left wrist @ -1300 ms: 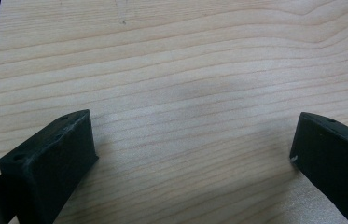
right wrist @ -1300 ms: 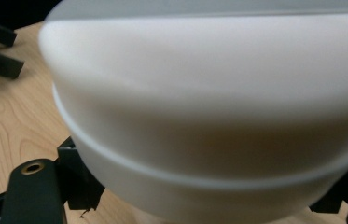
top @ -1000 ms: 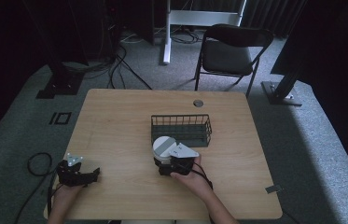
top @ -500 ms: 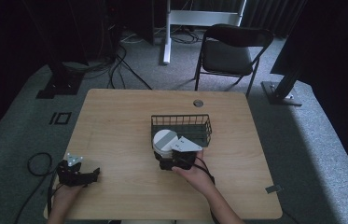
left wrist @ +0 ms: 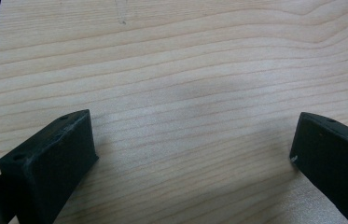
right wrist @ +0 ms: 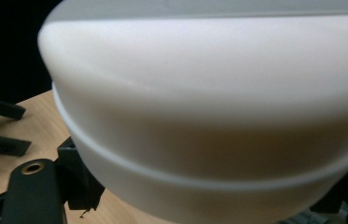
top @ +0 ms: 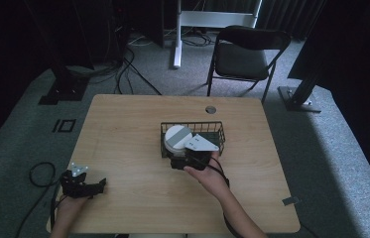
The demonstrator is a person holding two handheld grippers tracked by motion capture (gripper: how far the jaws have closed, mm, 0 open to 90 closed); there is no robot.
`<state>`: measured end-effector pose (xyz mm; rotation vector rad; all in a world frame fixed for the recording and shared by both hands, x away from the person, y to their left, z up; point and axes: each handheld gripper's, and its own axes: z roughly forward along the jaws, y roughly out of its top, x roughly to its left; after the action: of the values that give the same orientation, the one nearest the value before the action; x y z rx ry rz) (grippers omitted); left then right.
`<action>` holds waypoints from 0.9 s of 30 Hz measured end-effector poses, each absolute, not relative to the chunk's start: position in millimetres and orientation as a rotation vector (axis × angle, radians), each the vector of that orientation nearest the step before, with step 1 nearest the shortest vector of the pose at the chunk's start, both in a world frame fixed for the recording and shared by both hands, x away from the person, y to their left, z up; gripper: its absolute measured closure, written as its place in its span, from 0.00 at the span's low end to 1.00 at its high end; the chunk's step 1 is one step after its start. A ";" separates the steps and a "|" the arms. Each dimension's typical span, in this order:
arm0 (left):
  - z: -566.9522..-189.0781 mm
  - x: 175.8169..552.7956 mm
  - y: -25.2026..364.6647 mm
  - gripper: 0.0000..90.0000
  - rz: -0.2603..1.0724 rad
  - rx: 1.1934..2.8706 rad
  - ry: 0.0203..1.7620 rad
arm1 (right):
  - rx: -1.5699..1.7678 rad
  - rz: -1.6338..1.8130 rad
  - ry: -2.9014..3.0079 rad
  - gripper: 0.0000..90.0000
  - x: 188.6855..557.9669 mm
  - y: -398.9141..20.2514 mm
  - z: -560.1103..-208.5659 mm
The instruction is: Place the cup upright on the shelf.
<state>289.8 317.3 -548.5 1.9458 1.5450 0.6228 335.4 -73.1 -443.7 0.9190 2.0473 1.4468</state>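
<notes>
At centre frame in the high view, the right gripper (top: 185, 157) clamps a white round lidded container (top: 177, 137), held over the left end of the black wire basket (top: 218, 130). The basket lies directly beneath and beyond it. The left gripper (top: 94, 186), jaws wide apart and empty, rests at lower left, well apart.

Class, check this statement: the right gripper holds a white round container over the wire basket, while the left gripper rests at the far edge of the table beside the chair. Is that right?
One part is wrong. In the high view the left gripper rests at the near left corner of the table, by the person, not at the far edge. The right gripper does hold the white round container over the wire basket.
</notes>
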 end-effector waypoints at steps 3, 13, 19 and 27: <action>-548.6 289.8 317.2 0.00 0.622 1.945 1.545 | 0.922 1.447 2.025 0.20 340.3 -74.7 -438.3; -548.6 289.8 317.2 0.00 0.622 1.944 1.546 | 0.984 1.422 1.914 0.20 362.3 -86.7 -421.7; -548.6 289.8 317.1 0.00 0.622 1.942 1.547 | 1.031 1.389 1.864 0.20 373.2 -92.8 -417.6; -548.6 289.9 317.2 0.00 0.622 1.944 1.546 | 1.128 1.316 1.790 0.20 389.4 -103.5 -421.1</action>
<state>289.9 317.2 -548.6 1.9438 1.5458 0.6219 389.4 -103.5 -421.1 1.1280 1.7897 1.3161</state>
